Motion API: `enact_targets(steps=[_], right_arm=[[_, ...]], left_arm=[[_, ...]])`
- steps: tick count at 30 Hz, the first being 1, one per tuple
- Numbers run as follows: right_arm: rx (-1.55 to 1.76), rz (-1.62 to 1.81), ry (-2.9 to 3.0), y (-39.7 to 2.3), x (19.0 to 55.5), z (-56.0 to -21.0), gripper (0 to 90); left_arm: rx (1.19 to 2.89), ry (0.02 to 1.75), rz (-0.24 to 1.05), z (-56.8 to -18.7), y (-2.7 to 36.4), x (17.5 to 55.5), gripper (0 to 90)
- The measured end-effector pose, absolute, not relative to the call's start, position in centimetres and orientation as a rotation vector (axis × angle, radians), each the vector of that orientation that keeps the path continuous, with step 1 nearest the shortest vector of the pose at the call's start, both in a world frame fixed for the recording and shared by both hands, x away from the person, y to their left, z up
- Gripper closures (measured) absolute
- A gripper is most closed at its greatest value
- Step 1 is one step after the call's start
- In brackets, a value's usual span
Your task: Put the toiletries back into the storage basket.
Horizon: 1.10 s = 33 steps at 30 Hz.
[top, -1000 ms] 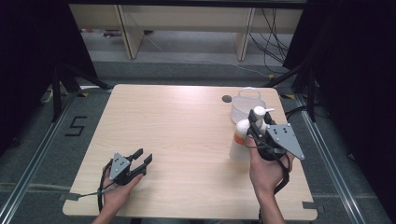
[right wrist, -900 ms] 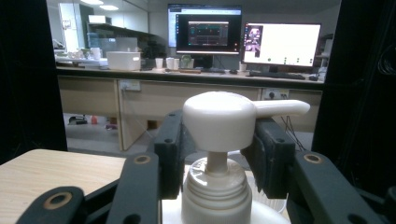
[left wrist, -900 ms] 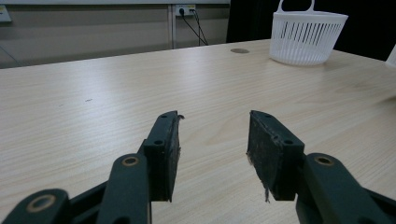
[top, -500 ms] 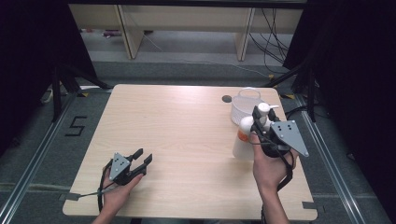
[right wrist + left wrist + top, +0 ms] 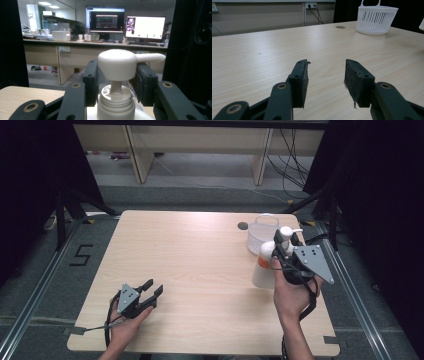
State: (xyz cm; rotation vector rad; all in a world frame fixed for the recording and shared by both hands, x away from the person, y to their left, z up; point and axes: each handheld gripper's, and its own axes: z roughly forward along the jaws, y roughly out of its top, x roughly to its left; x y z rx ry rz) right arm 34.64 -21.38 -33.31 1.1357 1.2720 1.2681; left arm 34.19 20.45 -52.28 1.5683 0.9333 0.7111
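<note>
A white pump bottle with an orange label stands upright at the table's right side, just in front of a white slatted basket. My right gripper is shut on the bottle's pump head, one jaw pressing each side and the nozzle pointing right. Whether the bottle's base touches the table I cannot tell. My left gripper rests low at the table's near left, held by a hand, open with nothing between its jaws. The basket stands far ahead of it.
A light wooden table carries a small dark round spot left of the basket. Black curtains flank both sides. Shelving legs and cables lie on the floor beyond the far edge. Monitors stand on a desk in the background.
My right gripper has shifted slightly to the right with the pump bottle, staying beside the basket. The left gripper has not moved.
</note>
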Motion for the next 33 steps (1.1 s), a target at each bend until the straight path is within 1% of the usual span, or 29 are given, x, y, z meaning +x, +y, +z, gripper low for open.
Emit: enact_targets(steps=[33], right_arm=[[1.118, 1.275, 1.232, -22.4, 36.7, -32.5, 60.1]], left_arm=[[1.570, 0.937, 0.711, -52.3, 20.5, 34.2, 52.8]])
